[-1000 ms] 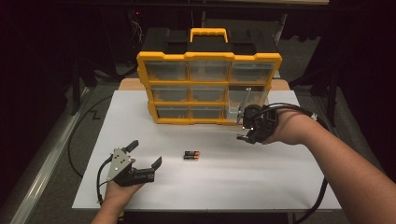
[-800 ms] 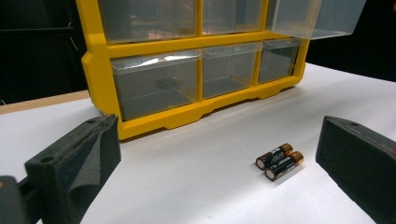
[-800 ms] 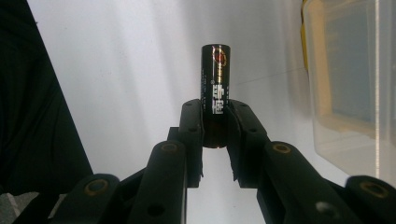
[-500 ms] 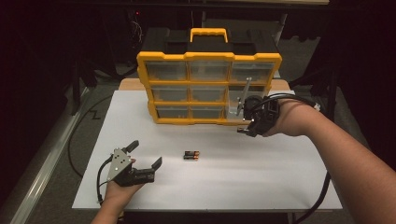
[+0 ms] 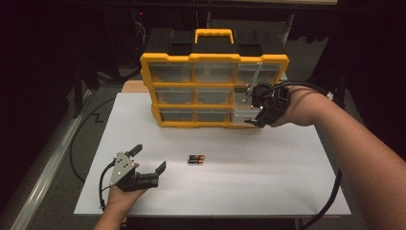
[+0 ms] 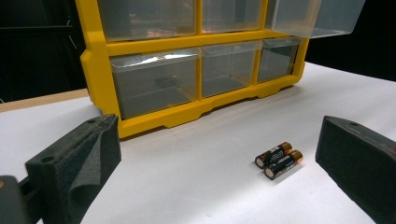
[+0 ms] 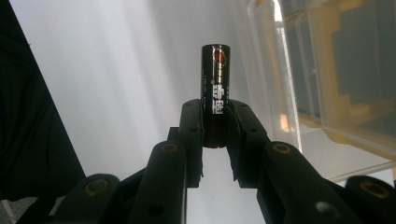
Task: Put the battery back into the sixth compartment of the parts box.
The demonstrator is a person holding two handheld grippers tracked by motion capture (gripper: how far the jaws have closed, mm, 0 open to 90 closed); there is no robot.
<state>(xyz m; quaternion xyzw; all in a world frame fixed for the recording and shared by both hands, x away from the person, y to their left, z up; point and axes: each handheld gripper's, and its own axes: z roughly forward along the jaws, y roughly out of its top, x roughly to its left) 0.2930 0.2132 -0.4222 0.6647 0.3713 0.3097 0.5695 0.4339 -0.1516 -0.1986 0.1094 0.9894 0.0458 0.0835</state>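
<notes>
A yellow drawer cabinet point(image 5: 214, 88) with clear drawers stands at the back of the white table point(image 5: 287, 182). Its right middle drawer point(image 5: 244, 112) is pulled out. My right gripper point(image 5: 253, 112) hangs beside that drawer, shut on a black battery point(image 7: 215, 93) that sticks out beyond the pads. Two more batteries point(image 5: 196, 159) lie side by side at the table's middle; the left gripper view shows the batteries point(image 6: 279, 159) between my wide jaws. My left gripper point(image 5: 149, 158) rests open at the front left.
The cabinet point(image 6: 196, 70) has a black top and a yellow handle point(image 5: 214, 34). Cables trail off the table at the left point(image 5: 76, 143) and right point(image 5: 330, 196). Dark floor surrounds the table.
My right gripper has risen with the battery and moved toward the pulled-out drawer on the cabinet's right side. The left gripper has stayed where it was.
</notes>
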